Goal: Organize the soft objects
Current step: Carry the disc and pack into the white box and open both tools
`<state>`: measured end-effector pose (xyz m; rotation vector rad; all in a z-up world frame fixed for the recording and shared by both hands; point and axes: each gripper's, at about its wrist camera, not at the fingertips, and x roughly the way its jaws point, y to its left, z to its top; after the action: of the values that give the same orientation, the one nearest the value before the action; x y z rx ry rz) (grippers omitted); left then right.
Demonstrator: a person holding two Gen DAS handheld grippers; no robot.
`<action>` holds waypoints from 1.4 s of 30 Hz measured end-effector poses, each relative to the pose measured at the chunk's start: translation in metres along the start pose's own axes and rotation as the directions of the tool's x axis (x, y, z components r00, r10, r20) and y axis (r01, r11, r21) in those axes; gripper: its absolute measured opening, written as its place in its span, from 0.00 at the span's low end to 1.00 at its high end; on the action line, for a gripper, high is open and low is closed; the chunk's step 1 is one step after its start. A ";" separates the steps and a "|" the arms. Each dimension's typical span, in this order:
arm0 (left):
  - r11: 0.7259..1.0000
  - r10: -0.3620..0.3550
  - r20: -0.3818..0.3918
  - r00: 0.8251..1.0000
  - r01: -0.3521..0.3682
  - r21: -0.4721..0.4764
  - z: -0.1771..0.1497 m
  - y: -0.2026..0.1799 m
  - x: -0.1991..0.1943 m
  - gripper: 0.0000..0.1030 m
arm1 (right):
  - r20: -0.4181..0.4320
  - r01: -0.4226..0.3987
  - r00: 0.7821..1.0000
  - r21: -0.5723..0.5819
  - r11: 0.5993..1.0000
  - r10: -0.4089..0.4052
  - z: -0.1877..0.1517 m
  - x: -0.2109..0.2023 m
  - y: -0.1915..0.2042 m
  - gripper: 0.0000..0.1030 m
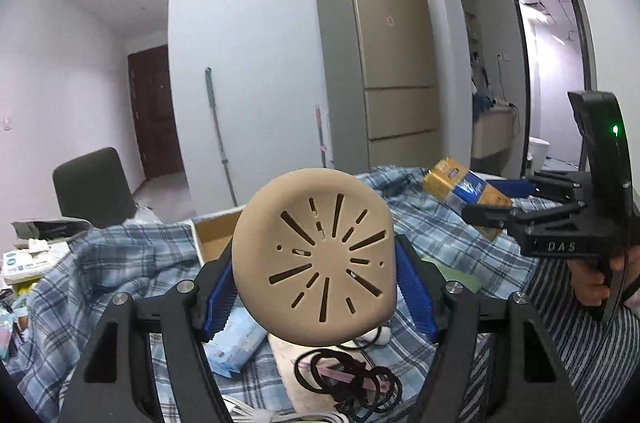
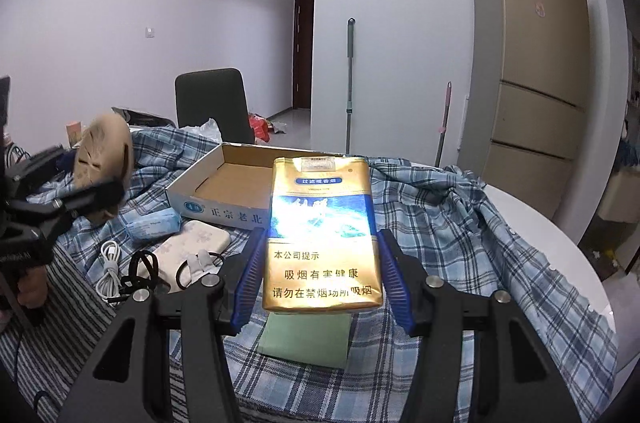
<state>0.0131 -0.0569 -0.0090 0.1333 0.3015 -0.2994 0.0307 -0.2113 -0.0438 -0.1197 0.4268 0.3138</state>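
My left gripper (image 1: 316, 287) is shut on a beige soft pad with slits (image 1: 316, 259) and holds it above the plaid cloth; it shows at the left of the right wrist view (image 2: 105, 151). My right gripper (image 2: 320, 263) is shut on a gold and blue soft cigarette pack (image 2: 320, 223), also held in the air; it shows at the right of the left wrist view (image 1: 464, 189). An open cardboard box (image 2: 224, 191) lies on the cloth behind both held things, its edge visible in the left wrist view (image 1: 212, 243).
On the plaid cloth (image 2: 460, 243) lie a blue tissue pack (image 2: 154, 225), a pale pouch (image 2: 192, 247), black hair ties (image 1: 348, 379), a white cable (image 2: 110, 271) and a green card (image 2: 308, 339). A dark chair (image 2: 212, 103) stands behind the table.
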 end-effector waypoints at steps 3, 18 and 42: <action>0.998 0.013 0.009 1.000 -0.012 -0.060 0.014 0.008 -0.009 0.71 | 0.033 0.017 0.999 -0.017 1.000 -0.017 0.009 -0.010 0.007 0.52; 0.949 0.279 0.134 0.951 -0.252 -0.189 0.144 0.039 0.016 0.72 | 0.324 0.110 0.940 0.015 0.994 -0.109 0.154 -0.007 0.037 0.53; 0.928 0.184 -0.393 0.901 -0.291 -0.233 0.058 0.107 0.189 0.74 | -0.220 0.009 0.975 0.102 0.995 0.013 0.090 0.185 0.014 0.53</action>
<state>0.2340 -0.0165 -0.0036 -0.0642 0.6896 0.0224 0.2206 -0.1310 -0.0416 -0.0539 0.6618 0.2808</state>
